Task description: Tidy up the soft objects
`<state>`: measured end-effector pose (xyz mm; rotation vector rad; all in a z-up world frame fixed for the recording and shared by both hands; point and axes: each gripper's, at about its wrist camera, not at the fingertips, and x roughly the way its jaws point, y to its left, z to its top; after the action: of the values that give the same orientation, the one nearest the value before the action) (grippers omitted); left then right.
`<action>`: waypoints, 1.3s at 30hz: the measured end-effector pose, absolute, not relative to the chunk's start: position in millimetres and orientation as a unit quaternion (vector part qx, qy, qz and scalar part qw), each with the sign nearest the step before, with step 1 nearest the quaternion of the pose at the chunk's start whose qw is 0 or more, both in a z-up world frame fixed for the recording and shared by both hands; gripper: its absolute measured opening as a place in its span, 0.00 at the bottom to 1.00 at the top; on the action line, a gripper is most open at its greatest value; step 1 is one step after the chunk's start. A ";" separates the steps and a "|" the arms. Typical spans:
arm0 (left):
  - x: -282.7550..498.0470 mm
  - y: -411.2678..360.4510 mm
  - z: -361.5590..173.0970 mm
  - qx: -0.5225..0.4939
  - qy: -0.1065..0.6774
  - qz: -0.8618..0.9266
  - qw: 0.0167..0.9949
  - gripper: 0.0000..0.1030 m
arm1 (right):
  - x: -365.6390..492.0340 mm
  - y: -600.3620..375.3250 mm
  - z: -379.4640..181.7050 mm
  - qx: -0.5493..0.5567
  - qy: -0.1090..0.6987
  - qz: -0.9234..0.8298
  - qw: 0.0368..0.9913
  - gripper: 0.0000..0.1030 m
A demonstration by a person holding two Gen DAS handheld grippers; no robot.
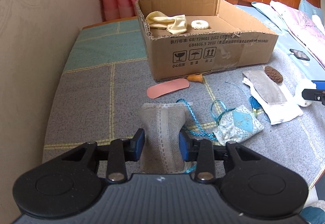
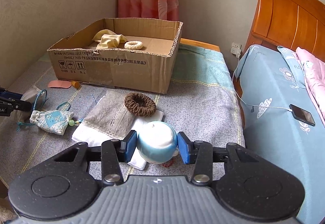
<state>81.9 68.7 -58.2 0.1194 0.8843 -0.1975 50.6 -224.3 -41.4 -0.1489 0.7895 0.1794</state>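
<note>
Where the left claw appears in its own wrist view, both blue pads press into the sides of a grey lace-trimmed pouch, pinching it at its waist above the patchwork blanket. The right claw has its pads against the two sides of a round blue-and-white plush toy, gripping it over the edge of a folded white cloth. Just beyond, a second grey pouch lies on that cloth with a brown knitted ring touching its far corner; a blue patterned sachet with a cord lies to the left. Farther off stands an open cardboard box holding a pale yellow cloth and a cream ring. Against the box's near wall lie a pink strip and a small orange piece. A phone rests on the neighbouring bed.
</note>
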 end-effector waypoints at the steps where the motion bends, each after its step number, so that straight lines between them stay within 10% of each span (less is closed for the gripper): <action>1: 81.5 68.0 -58.7 0.061 0.426 -0.092 0.898 0.48 | 50.5 -224.4 -41.2 -0.073 0.384 0.087 0.916 0.47; 8: 87.1 70.5 -62.3 0.047 0.427 -0.099 0.897 0.66 | 51.2 -226.5 -41.9 -0.067 0.384 0.087 0.917 0.47; 14: 99.9 80.3 -61.2 0.004 0.452 -0.111 0.885 0.31 | 51.8 -225.9 -41.8 -0.066 0.384 0.087 0.917 0.47; 39: 92.3 70.5 -13.1 0.021 0.405 -0.106 0.908 0.26 | 44.4 -231.8 -38.5 -0.052 0.371 0.094 0.922 0.47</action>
<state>92.3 70.5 -13.1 0.0443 0.8356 -0.2195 44.4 -231.8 -38.5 -0.1072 0.7617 0.1938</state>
